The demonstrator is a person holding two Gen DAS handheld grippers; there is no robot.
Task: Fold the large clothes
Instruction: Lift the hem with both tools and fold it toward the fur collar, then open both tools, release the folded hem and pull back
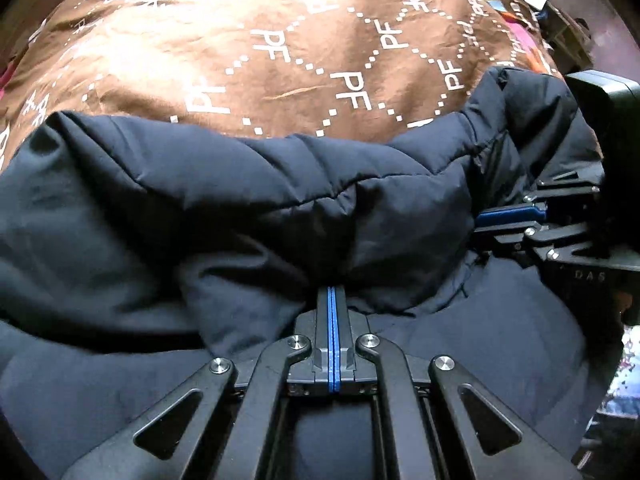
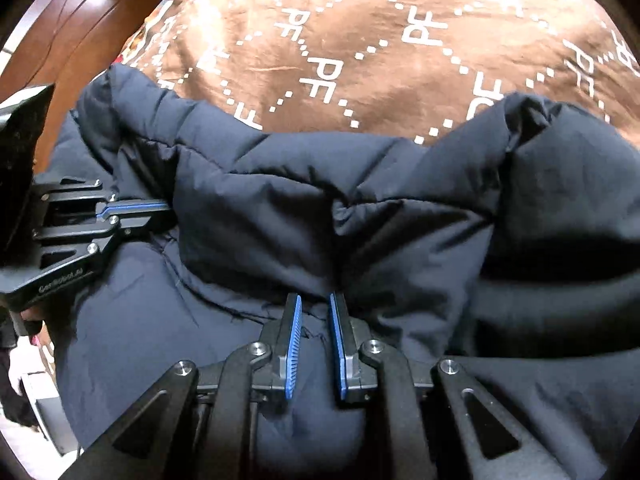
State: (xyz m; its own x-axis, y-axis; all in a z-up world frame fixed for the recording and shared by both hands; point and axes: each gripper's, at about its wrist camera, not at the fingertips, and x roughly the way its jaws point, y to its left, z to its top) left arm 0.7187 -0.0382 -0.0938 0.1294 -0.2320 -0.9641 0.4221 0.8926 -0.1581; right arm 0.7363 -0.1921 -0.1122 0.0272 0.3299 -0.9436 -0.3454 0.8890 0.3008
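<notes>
Closest to the left gripper (image 1: 333, 294) there is only dark padded cloth: its two blue-lined fingers are pressed together with no gap showing, their tips buried in a fold of the navy puffer jacket (image 1: 248, 200). Whether any fabric is pinched between them cannot be told, since the tips vanish under the bulge. The right gripper (image 2: 314, 300) sits the same way on the jacket (image 2: 360, 208), but its fingers (image 2: 293, 332) stand a little apart, and a ridge of the navy cloth rises in the narrow space between the blue pads; the pads seem to bear on it at the tips.

Just ahead of both grippers the jacket is bunched into a thick quilted roll running across in front of them. Off to the side, each gripper sees the other resting on the same garment, the two set near one another along the fold.

Beyond the roll lies a brown blanket (image 1: 280, 40) printed with white dotted diamonds and the letters PF, spread under the jacket. Farther out past the right gripper, a strip of reddish wooden floor (image 2: 80, 20) shows.
</notes>
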